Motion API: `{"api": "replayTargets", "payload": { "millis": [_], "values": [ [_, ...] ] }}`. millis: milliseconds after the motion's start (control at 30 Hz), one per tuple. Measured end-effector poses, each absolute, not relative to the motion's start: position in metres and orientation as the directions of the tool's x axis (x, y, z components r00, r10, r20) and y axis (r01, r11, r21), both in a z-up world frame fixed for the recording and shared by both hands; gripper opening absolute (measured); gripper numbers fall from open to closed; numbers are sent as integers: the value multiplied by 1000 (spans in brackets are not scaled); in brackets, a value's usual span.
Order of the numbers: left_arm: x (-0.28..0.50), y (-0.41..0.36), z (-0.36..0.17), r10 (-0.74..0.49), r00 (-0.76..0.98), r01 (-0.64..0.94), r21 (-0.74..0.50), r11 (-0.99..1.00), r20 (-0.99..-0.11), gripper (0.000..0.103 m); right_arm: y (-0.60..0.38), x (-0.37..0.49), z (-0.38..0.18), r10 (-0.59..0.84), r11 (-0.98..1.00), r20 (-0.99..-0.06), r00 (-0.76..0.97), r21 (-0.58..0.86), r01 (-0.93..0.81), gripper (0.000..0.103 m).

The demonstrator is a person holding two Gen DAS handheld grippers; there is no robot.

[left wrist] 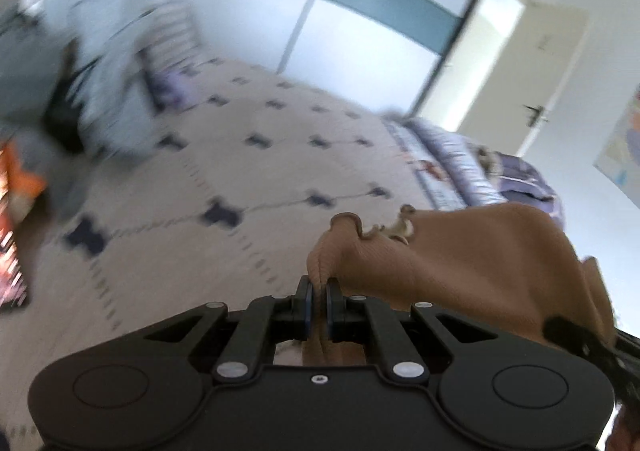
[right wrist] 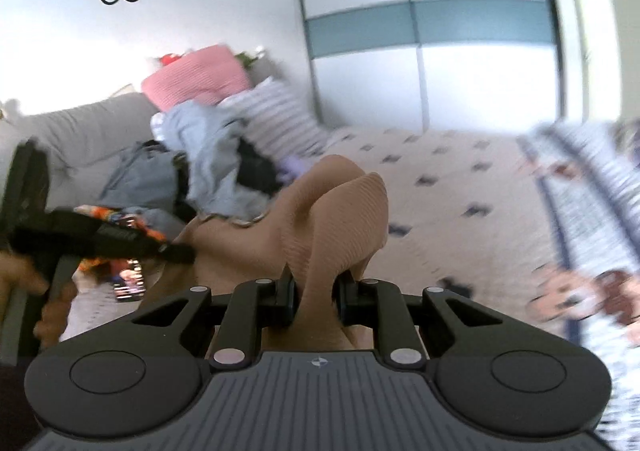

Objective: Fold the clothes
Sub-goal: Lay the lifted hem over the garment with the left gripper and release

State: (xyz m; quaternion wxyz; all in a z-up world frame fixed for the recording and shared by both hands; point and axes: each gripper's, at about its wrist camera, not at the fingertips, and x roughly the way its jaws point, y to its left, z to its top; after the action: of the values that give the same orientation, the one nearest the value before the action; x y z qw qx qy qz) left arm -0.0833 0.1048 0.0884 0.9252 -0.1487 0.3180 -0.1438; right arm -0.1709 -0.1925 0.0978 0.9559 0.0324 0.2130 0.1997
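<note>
Brown ribbed garment [left wrist: 460,251] hangs above the bed [left wrist: 248,171], pinched by the left hand-held gripper [left wrist: 318,305] and right hand-held gripper [right wrist: 314,301], probably to spread it for folding.

Clothes pile [left wrist: 108,63] left of the wardrobe [left wrist: 320,11] is motion-smeared, single garments can't be told apart. Tan garment [right wrist: 336,211] drops behind gripper bodies, lower part hidden. Bedding roll [right wrist: 592,219] right of wardrobe blurred, print unreadable, cut by frame edge.
</note>
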Motion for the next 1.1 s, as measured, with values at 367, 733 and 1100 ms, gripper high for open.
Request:
{"api": "replayTargets", "payload": {
  "millis": [367,733,1100],
  "values": [
    [-49,34,138,-493,709,390,-302,870,-504,4,-196,-212,154,200,975,-387,900,-17,-224,24],
    [14,17,45,-450,627,299,-337,893,-636,5,-194,-133,76,117,989,-551,826,-11,-147,27],
    [27,38,-19,-470,594,234,-419,877,-653,69,-193,-72,-10,78,986,-698,712,-51,-159,30]
  ]
}}
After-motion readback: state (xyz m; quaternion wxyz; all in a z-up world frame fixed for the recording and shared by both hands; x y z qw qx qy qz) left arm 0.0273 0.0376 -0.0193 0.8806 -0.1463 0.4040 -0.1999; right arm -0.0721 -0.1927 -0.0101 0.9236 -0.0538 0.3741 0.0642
